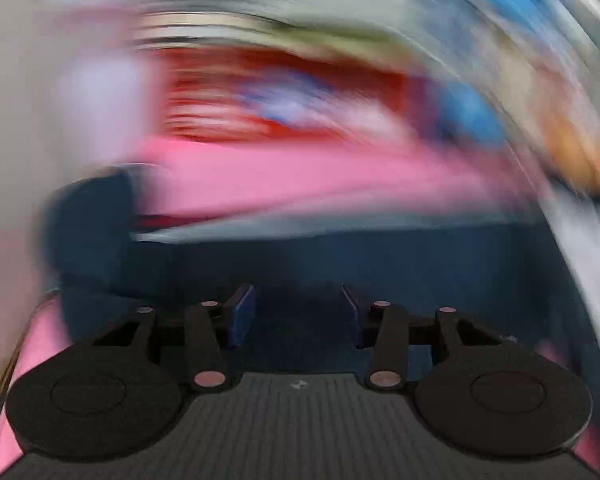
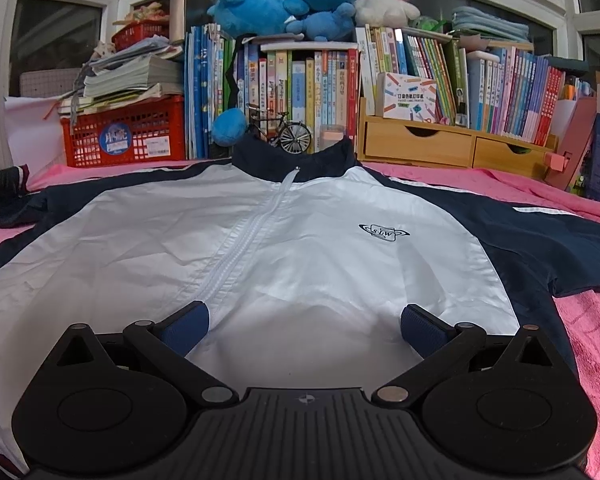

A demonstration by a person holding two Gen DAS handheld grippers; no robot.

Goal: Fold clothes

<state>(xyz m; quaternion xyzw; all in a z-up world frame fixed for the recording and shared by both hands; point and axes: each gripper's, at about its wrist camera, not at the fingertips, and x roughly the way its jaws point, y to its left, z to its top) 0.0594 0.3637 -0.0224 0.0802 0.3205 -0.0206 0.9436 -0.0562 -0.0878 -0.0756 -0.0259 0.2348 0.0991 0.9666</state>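
my right tool (image 2: 304, 330) hangs open over the jacket (image 2: 260, 248), spread flat on the pink blanket (image 2: 588, 332). my left tool (image 1: 299, 316) is open too, its view badly smeared; grabbing blind could bunch the dark sleeve (image 1: 380, 264).

The left wrist view is smeared by heavy motion blur — pink, red and blue streaks curve across it, and only the left gripper (image 1: 299, 316) stays sharp. The right wrist view is crisp and evenly lit, with a soft shadow on the white jacket (image 2: 284, 248) ahead of the right gripper (image 2: 305, 326). Fisheye distortion bows the window frames (image 2: 16, 32) — corners fall dark.
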